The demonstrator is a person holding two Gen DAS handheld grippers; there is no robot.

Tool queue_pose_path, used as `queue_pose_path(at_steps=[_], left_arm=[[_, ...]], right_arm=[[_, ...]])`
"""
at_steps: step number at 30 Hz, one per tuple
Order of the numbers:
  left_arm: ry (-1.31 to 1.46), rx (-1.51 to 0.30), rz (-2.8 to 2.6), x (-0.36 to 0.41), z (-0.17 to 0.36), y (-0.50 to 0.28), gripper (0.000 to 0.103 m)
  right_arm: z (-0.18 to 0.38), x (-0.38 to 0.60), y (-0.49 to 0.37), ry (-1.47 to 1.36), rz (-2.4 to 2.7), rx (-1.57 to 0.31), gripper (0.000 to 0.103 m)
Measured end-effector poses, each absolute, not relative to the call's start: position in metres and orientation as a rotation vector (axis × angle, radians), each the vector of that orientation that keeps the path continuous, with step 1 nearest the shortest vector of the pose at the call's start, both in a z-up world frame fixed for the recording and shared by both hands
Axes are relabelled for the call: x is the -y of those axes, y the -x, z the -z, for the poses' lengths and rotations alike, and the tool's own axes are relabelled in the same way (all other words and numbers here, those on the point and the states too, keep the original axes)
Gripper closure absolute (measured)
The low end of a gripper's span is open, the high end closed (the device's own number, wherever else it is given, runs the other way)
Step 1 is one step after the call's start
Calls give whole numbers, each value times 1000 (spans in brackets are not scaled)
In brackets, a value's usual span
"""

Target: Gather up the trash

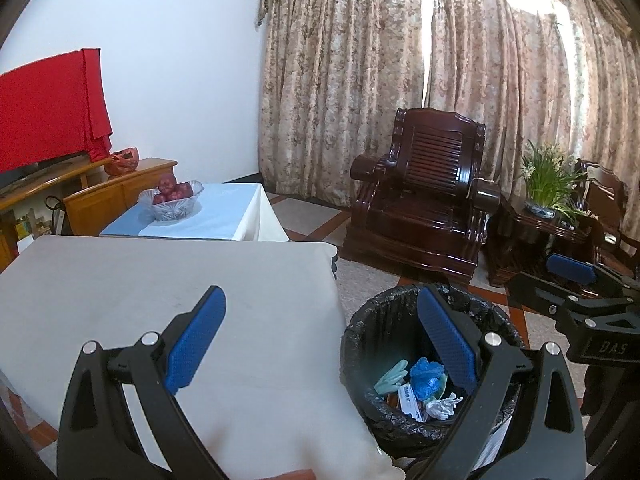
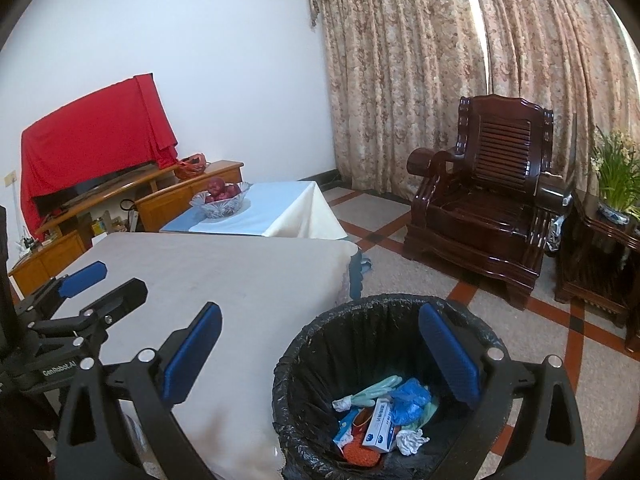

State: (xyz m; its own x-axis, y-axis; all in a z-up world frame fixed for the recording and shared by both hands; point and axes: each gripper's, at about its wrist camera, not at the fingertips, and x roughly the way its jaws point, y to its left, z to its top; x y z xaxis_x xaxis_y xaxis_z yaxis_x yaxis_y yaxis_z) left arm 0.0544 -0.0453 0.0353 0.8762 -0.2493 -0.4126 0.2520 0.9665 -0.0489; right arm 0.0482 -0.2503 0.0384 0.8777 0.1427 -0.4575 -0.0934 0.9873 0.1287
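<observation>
A black-lined trash bin (image 1: 360, 344) (image 2: 320, 352) stands on the floor beside a table with a grey cloth (image 1: 160, 280) (image 2: 220, 276). In it lie a white box (image 2: 380, 424), blue crumpled plastic (image 2: 412, 398), white wads (image 2: 412, 440), a pale green glove (image 2: 372, 390) and something orange. My left gripper (image 1: 320, 340) is open and empty, spanning the table's corner and the bin. My right gripper (image 2: 320, 356) is open and empty over the bin's near rim. Each gripper shows in the other's view, the right (image 1: 572, 276) and the left (image 2: 96, 284).
A second low table (image 1: 224, 212) holds a glass bowl of red apples (image 1: 172, 198). A dark wooden armchair (image 1: 428, 196) and a side table with a potted plant (image 1: 544, 188) stand by the curtains. A wooden TV cabinet with a red-draped screen (image 1: 48, 112) is at the left.
</observation>
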Motion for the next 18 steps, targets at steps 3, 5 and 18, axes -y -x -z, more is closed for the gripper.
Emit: queue_pose_path(at_steps=[3, 5, 18], left_arm=[[-5, -430, 261, 45, -36, -54, 9], [-6, -430, 261, 45, -35, -54, 9], [-9, -430, 259, 45, -36, -54, 9]], right_arm=[[-39, 250, -48, -103, -124, -484, 6], [-39, 250, -48, -102, -124, -483, 6], [-39, 250, -49, -102, -125, -482, 6]])
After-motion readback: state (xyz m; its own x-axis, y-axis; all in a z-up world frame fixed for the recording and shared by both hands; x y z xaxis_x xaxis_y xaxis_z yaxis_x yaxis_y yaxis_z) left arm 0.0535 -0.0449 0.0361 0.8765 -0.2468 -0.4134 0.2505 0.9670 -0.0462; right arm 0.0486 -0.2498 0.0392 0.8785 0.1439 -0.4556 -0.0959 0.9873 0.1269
